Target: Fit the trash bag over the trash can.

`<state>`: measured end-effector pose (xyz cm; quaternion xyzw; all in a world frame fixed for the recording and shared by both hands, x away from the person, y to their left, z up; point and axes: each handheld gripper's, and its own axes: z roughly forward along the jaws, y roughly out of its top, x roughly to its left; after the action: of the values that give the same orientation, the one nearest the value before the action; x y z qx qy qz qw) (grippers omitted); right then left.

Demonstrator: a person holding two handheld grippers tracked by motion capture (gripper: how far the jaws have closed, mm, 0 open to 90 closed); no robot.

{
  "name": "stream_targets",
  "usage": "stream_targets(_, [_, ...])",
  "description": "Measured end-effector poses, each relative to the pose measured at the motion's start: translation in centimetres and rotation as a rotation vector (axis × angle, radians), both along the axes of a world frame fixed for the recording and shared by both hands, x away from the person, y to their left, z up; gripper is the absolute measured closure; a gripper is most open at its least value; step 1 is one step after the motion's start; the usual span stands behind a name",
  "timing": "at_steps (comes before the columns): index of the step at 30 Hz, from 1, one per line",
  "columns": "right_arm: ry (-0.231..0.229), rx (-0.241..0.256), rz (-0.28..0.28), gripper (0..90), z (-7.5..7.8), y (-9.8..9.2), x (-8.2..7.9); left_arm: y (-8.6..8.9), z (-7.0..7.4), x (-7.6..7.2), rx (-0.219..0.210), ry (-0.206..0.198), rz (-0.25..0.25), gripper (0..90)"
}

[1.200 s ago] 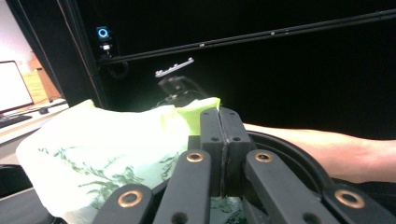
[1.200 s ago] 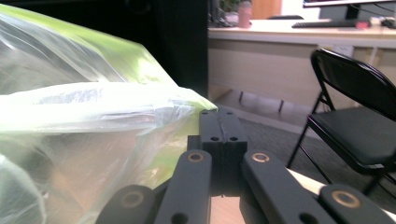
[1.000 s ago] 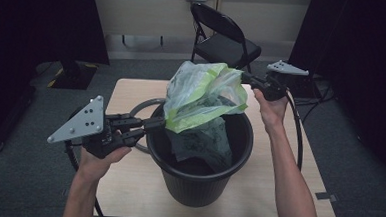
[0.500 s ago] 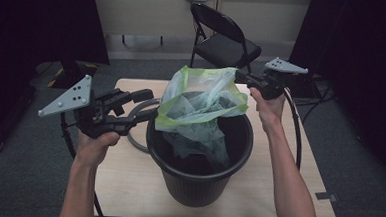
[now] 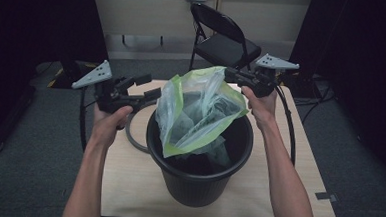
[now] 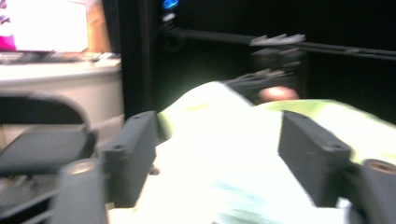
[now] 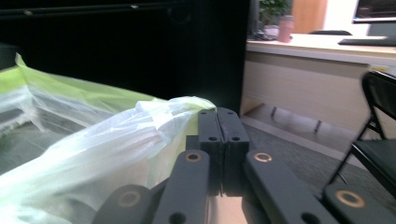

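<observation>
Tongs on your right (image 5: 231, 76) are clamped shut on the green-rimmed plastic bag (image 5: 200, 114), holding it above the black bucket (image 5: 197, 174) on the table (image 5: 127, 185); your left tongs (image 5: 147, 86) gape wide, empty, beside it.

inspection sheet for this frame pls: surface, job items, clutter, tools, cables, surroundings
Surface: light wooden table, bare wood at the front.
Job's things: round black plastic bucket on the table; translucent plastic bag with green rim hangs open over it, lower part inside.
Clutter: dark ring flat beside the bucket.
Grippers: right tool shut on the bag's rim; left tool open, bag ahead of its jaws.
Cables: black cable trails from the right tool.
Surroundings: black folding chair behind the table, grey carpet, dark curtains.
</observation>
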<state>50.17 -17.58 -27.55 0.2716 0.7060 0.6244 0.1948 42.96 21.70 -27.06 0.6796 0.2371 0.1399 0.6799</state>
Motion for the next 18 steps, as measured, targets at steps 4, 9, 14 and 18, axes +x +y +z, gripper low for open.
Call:
stream_targets(4, [-0.009, -0.042, 0.010, 76.6, 0.2, 0.1, -0.6, -0.8, -1.6, 1.6, -0.006, 0.048, -0.099, 37.5])
stream_targets(9, [-0.006, -0.043, -0.004, 48.7, 1.1, -0.9, -2.2, -0.9, -2.0, 1.2, 0.039, 0.028, -0.073, 80.6])
stream_targets(14, [-0.005, -0.085, 0.025, 39.7, 1.0, -1.8, -4.8, -0.1, -1.9, -0.2, 0.053, 0.002, -0.055, 90.0])
stream_targets(18, [0.050, -0.102, 0.040, 39.1, 0.2, -2.4, -5.7, 0.6, -2.1, -1.3, 0.044, -0.024, -0.042, 90.0])
